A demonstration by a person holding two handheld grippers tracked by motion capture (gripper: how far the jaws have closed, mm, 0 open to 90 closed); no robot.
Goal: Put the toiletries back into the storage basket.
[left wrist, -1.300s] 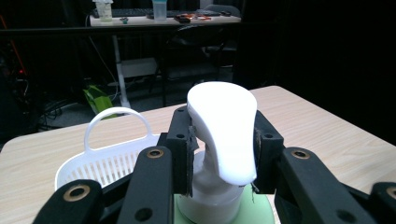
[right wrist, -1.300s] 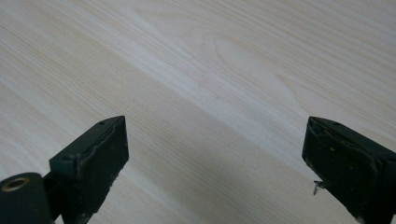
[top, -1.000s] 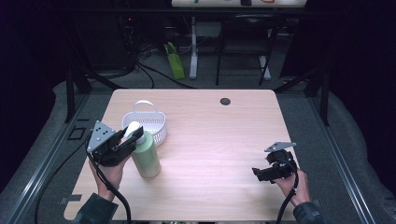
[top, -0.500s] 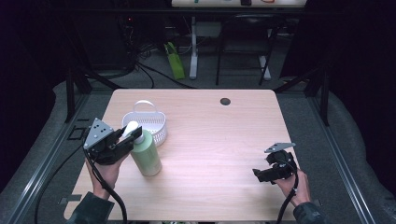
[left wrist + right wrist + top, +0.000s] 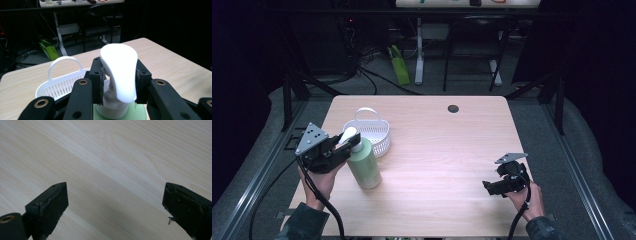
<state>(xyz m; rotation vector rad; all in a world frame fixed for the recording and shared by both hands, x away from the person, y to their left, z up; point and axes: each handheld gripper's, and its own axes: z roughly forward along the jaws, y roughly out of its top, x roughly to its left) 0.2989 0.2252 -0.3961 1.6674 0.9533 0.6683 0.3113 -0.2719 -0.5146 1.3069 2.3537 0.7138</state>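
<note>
A pale green pump bottle (image 5: 364, 166) with a white pump head (image 5: 120, 70) stands upright on the wooden table (image 5: 442, 145), just in front of a white slotted basket (image 5: 373, 131). My left gripper (image 5: 346, 145) is shut on the pump head, its jaws pressing both sides of it. In the left gripper view the basket (image 5: 62, 80) sits right behind the bottle, its handle up. My right gripper (image 5: 492, 187) hangs low over the table near the front right, open, with bare wood between its jaws (image 5: 115, 202).
A small dark round hole (image 5: 453, 108) lies in the table near the far edge. Beyond the table stand dark desk legs, cables and a green bag (image 5: 399, 70) on the floor. The table's middle and right are bare wood.
My left gripper, with the bottle's pump head in it, has shifted slightly left and toward the front. The right gripper has stayed where it was.
</note>
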